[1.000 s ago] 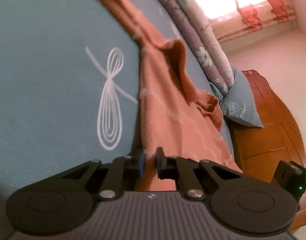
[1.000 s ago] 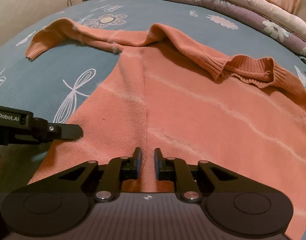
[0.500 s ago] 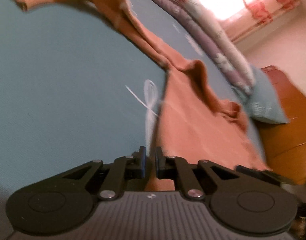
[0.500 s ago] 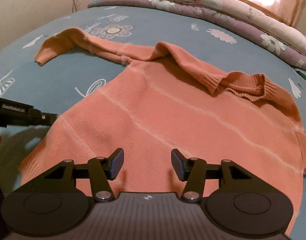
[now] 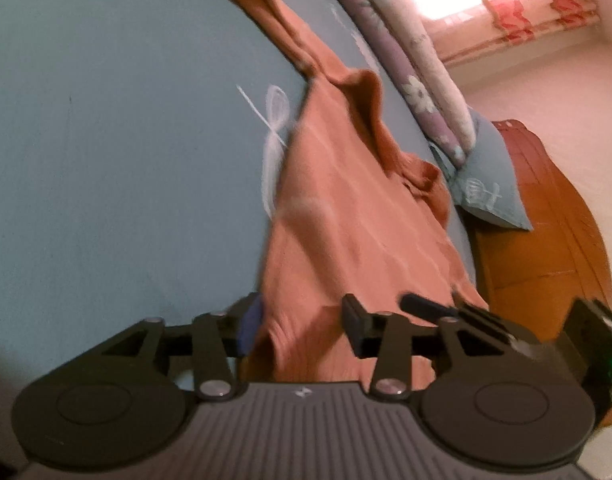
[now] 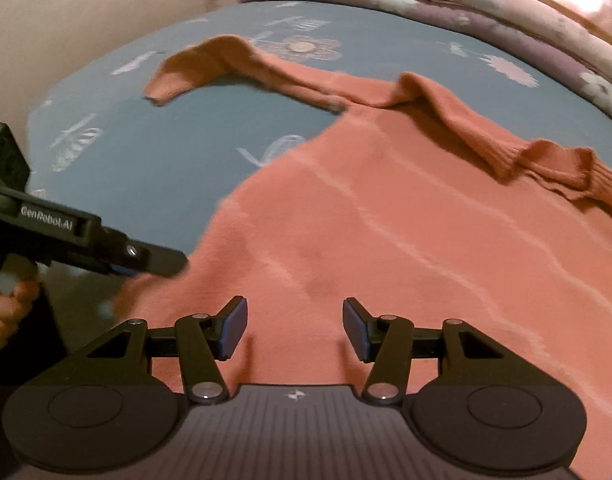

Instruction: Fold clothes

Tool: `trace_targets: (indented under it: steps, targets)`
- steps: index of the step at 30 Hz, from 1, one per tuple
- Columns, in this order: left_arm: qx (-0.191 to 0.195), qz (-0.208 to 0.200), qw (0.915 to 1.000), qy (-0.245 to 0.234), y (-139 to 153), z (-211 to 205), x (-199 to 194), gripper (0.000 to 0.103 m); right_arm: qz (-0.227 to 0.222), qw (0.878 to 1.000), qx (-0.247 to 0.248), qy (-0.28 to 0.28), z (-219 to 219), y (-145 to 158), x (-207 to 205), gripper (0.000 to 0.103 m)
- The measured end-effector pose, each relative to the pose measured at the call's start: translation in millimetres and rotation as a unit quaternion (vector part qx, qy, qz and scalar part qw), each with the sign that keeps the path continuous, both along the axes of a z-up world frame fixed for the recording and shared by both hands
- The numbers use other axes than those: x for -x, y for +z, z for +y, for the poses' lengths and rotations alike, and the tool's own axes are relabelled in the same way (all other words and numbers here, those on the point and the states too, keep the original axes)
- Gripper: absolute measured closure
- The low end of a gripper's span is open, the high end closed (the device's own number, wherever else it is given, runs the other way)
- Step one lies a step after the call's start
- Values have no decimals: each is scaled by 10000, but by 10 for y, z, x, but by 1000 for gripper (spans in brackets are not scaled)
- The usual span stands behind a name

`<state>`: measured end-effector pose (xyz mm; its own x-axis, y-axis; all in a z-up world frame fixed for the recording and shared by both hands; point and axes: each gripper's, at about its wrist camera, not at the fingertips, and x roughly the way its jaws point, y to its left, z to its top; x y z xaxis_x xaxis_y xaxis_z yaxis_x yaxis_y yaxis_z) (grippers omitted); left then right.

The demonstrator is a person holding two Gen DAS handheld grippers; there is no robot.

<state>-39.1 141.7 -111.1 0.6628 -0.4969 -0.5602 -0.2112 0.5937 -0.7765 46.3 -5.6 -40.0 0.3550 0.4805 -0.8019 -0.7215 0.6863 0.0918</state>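
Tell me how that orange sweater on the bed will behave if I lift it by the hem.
The sweater will probably flop and sag: its sleeve already lies in soft bends, and a loose ridge stands up near the collar. It looks like a thick ribbed knit, so likely grippy rather than slippery. The far sleeve will probably drag across the bedsheet.

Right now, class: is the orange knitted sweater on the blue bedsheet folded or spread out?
Mostly spread: the orange knitted sweater lies flat on the blue bedsheet, one sleeve stretched sideways, the other draped across its chest.
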Motion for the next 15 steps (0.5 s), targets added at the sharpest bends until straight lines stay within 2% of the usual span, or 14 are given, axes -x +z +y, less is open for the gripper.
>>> trace_targets:
  steps: [2,8,12,15]
  targets:
    - [-36,-75,9999,-96,52,-104,42,53,-77,9999,14,89,45,37,47,45]
    - [-259,-79,9993,-274,112,-321,149,52,-195,9997,48,104,79,122,71,45]
    - [-900,-264,9949,-365,285,-469,223,49,-127,9999,-25,-11,50,156,27,45]
    - [-910,-455,9927,-645,310,-569,235,45,84,9996,-282,34,89,215,-44,45]
